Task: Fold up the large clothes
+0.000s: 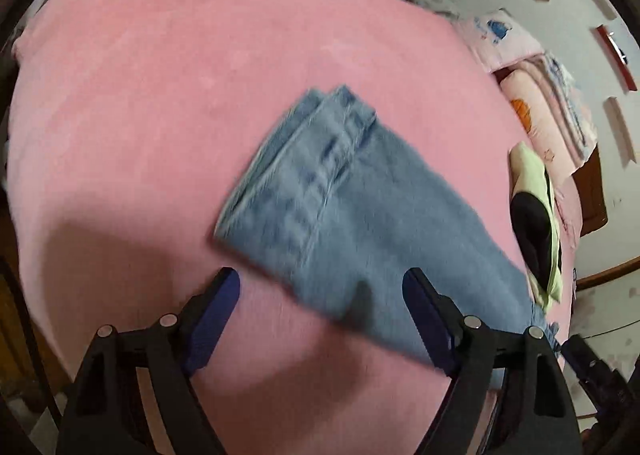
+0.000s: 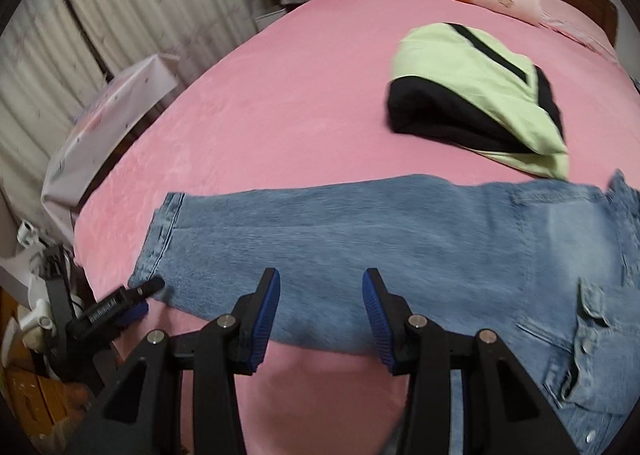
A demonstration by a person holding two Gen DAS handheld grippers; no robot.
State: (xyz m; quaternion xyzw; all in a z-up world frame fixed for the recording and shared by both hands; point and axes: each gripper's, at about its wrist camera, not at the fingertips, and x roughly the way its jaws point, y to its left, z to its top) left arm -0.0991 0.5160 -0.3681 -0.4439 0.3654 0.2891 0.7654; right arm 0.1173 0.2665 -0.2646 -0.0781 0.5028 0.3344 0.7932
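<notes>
Denim garment [image 2: 400,247] lies flat along the near edge of the pink bed [image 2: 280,115]. Left gripper [image 1: 320,295] and right gripper [image 2: 320,295] hover released, holding nothing. Recommendation: grip the cuff end squarely at both corners, then fold evenly toward the buttoned end.

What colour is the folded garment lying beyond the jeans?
Light green with black panels and stripes, clearest in the right wrist view.
</notes>
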